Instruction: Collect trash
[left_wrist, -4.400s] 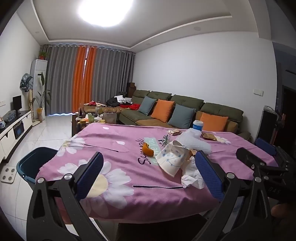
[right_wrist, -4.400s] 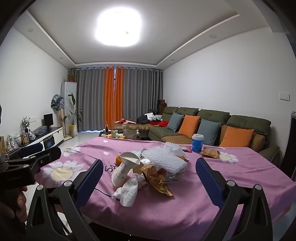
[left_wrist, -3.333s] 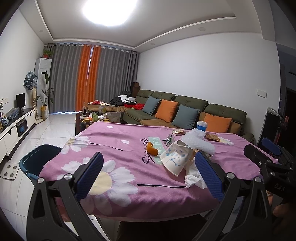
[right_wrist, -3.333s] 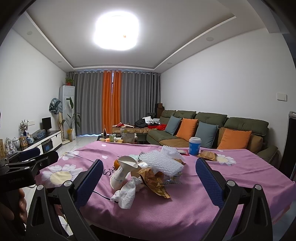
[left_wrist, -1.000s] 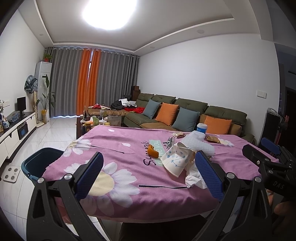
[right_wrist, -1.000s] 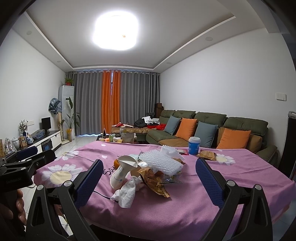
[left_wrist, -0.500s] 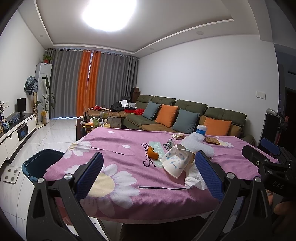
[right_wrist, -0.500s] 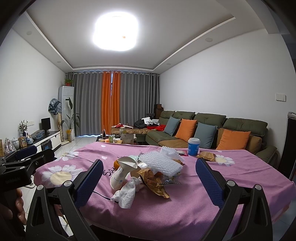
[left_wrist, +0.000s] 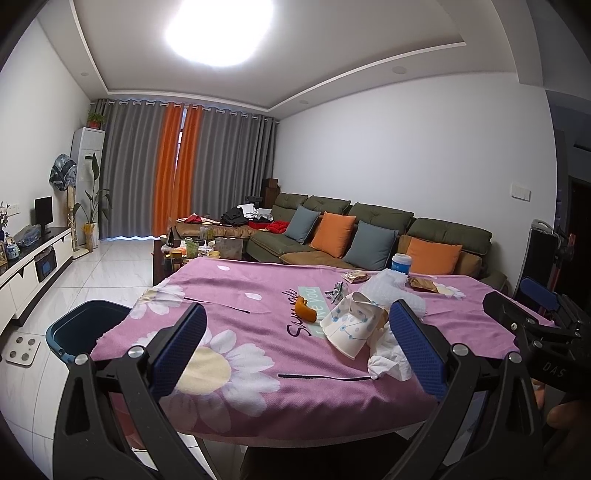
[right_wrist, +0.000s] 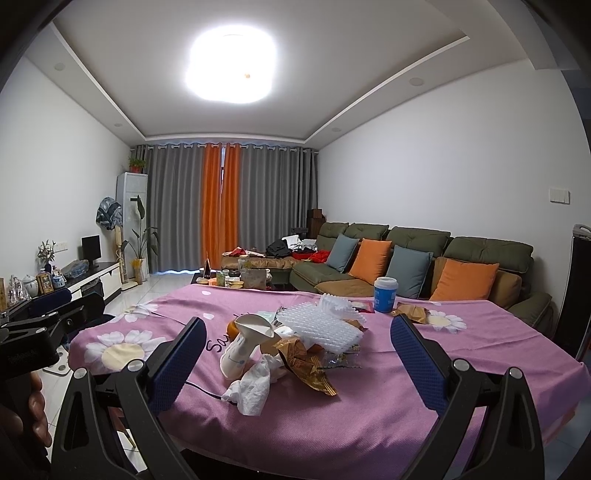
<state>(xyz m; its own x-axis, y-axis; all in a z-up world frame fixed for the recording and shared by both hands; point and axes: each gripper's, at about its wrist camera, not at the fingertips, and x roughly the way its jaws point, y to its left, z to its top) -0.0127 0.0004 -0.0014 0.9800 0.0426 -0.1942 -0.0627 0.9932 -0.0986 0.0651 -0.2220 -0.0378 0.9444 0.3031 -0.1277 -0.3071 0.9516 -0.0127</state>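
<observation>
A pile of trash lies on the purple flowered tablecloth (left_wrist: 236, 332): a crushed white paper cup (left_wrist: 349, 326), a crumpled tissue (left_wrist: 388, 356), an orange peel (left_wrist: 304, 310), bubble wrap (left_wrist: 388, 286) and wrappers. In the right wrist view the same pile shows the cup (right_wrist: 245, 343), tissue (right_wrist: 255, 387), a gold wrapper (right_wrist: 306, 365) and bubble wrap (right_wrist: 317, 325). My left gripper (left_wrist: 295, 354) is open and empty at the table's near edge, left of the pile. My right gripper (right_wrist: 295, 354) is open and empty, facing the pile from the near edge.
A dark blue bin (left_wrist: 83, 330) stands on the floor by the table's left corner. A blue cup (right_wrist: 385, 294) and a brown wrapper (right_wrist: 412, 314) sit farther back. A green sofa (left_wrist: 373, 236) with cushions is behind; a low cluttered coffee table (left_wrist: 199, 249) is beyond.
Both grippers stay open and nearly still. The left view has shifted slightly, with the table sitting a little lower in frame.
</observation>
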